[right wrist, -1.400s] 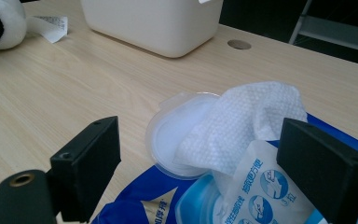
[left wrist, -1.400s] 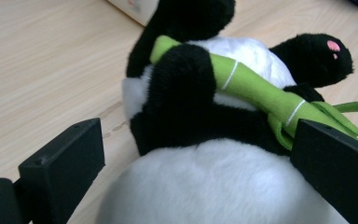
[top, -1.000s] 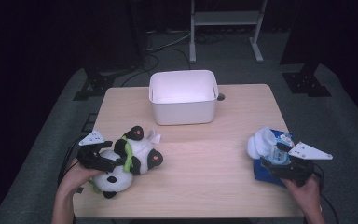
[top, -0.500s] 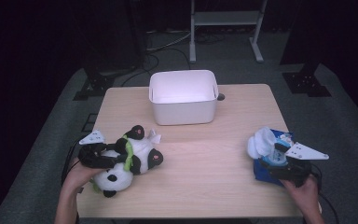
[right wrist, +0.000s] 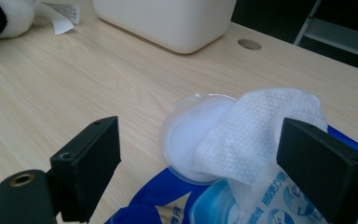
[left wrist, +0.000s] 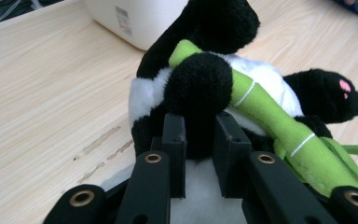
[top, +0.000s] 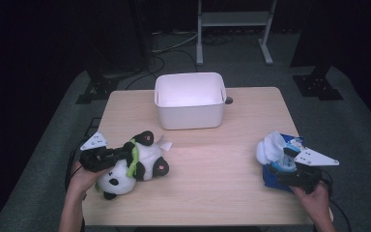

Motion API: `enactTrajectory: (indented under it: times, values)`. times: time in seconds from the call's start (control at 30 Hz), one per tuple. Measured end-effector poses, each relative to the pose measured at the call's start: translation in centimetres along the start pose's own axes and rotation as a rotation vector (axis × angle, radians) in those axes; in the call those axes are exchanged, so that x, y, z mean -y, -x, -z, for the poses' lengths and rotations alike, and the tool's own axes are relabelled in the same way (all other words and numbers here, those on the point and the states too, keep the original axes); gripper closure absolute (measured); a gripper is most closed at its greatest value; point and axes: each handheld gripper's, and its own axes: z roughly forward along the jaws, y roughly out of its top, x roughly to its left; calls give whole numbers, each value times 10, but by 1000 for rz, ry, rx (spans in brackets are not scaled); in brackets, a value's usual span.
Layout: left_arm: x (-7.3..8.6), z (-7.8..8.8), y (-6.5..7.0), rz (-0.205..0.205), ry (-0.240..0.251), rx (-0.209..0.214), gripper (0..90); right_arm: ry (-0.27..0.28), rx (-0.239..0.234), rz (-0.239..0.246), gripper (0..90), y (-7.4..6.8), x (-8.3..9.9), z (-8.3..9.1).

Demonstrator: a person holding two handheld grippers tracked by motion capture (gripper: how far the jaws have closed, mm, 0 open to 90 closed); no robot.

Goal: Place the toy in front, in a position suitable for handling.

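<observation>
- Panda plush [top: 135,162] lies on its side at the near-left of the tabletop [top: 212,179].
- My left claw [left wrist: 200,135] has just been closing, now clamped on the plush's black arm.
- My right claw [right wrist: 205,154] gapes around the wipes pack [top: 282,162], near right.
- White bin [top: 190,100] sits far, right of the plush.

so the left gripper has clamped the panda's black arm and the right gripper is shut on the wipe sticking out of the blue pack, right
Not quite. The left gripper is clamped on the panda by its black arm, its jaws having just closed there. But the right gripper is open: the right gripper view shows its jaws standing wide on either side of the wipe above the blue pack, not touching it.
</observation>
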Motion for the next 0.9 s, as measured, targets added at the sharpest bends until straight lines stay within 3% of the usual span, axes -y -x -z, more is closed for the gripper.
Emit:
enactTrajectory:
  times: [0.23, 0.5, 0.63, 0.7, 0.9]
  values:
    - [-1, -3, -2, 6, 17, 53, 783, -14, -20, 27, 122, -3, -4, -7]
    - [-12, -20, 1, 2, 13, 108, 783, -47, -47, 66, 122, -11, -7, -15]
    - [-24, -40, 10, -17, 7, 159, 782, -58, -50, 88, 122, -15, -9, -18]
    - [-26, -42, 12, -20, 5, 166, 782, -61, -51, 89, 122, -15, -9, -18]
    - [-47, -70, 32, -62, -19, 231, 781, -69, -54, 101, 122, -16, -10, -17]
